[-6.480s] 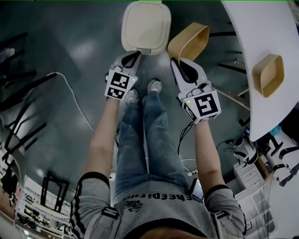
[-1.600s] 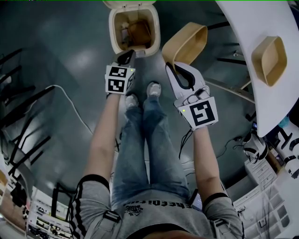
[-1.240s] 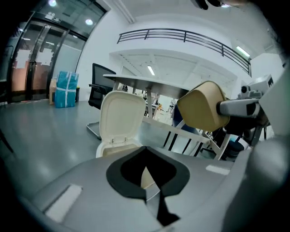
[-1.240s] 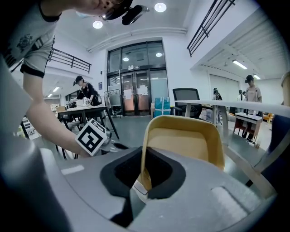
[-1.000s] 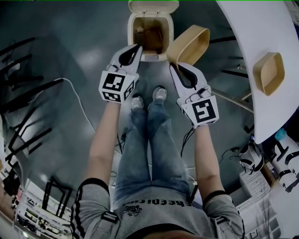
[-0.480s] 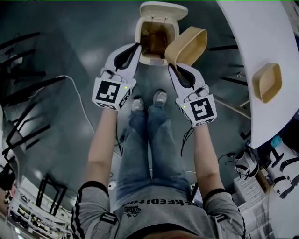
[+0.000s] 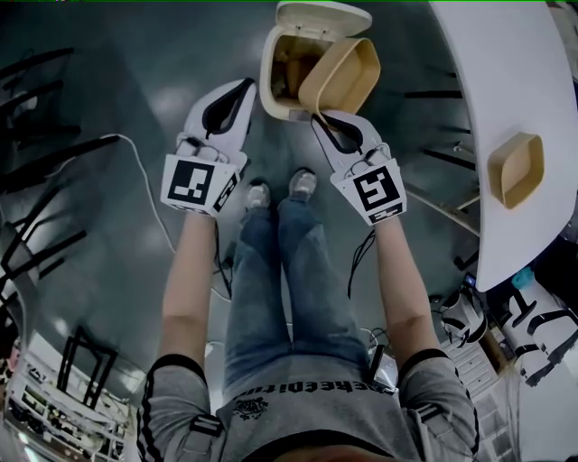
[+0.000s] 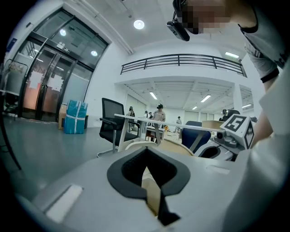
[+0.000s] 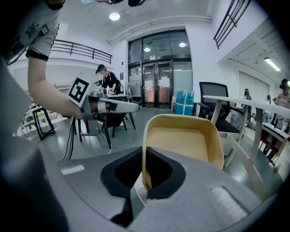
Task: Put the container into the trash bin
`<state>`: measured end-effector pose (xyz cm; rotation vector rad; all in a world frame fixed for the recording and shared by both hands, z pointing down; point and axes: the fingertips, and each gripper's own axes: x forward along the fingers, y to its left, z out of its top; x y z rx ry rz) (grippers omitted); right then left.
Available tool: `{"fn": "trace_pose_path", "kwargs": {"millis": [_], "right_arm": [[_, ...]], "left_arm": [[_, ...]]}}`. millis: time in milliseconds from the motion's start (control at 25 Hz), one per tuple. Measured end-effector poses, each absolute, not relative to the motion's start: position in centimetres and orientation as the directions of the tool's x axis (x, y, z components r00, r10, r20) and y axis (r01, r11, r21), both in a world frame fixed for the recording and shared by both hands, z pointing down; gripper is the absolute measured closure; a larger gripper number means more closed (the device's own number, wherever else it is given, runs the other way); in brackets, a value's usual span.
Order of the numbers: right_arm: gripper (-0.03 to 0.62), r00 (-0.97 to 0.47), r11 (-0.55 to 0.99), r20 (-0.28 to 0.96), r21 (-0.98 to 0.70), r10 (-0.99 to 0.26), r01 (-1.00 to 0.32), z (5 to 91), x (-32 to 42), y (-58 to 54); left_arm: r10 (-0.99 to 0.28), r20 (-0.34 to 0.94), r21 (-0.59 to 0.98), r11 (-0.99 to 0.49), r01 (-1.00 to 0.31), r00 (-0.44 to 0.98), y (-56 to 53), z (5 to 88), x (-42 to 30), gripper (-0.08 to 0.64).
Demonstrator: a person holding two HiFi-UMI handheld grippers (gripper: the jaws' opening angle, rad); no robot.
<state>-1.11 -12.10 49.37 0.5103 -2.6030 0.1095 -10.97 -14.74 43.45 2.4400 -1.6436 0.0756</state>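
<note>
A tan container (image 7: 341, 74) hangs tilted over the right side of the cream trash bin (image 7: 278, 83), whose lid (image 7: 322, 15) stands open. My right gripper (image 7: 317, 117) is shut on the container's near rim, and its jaws are still closing a little. In the right gripper view the container (image 9: 181, 140) stands on edge, its rim between the pads of my right gripper (image 9: 144, 153). My left gripper (image 7: 247, 84) is shut on nothing, left of the bin and apart from it. In the left gripper view, the closed tips of the left gripper (image 8: 147, 152) point toward the bin.
A white table (image 7: 506, 81) runs along the right, and a second tan container (image 7: 517, 170) sits on it. The person's feet (image 7: 275, 188) stand just before the bin. A white cable (image 7: 135, 171) crosses the floor at left, near dark chair frames (image 7: 45, 162).
The bin's lid, shut at first, stands open. The right gripper has carried the container left, over the bin's opening. The left gripper has drawn back from the bin's front and risen.
</note>
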Motion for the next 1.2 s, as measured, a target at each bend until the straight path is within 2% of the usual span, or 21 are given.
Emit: {"fn": "trace_pose_path", "kwargs": {"millis": [600, 1200], "right_arm": [[0.583, -0.725, 0.993, 0.679, 0.065, -0.115, -0.096, 57.0, -1.7, -13.9], [0.583, -0.478, 0.987, 0.877, 0.04, 0.041, 0.158, 67.4, -1.1, -15.5]], "left_arm": [[-0.935, 0.16, 0.138, -0.296, -0.945, 0.317, -14.8, 44.4, -12.4, 0.548], [-0.947, 0.173, 0.139, -0.251, -0.958, 0.273, -15.3, 45.5, -13.5, 0.548]]}}
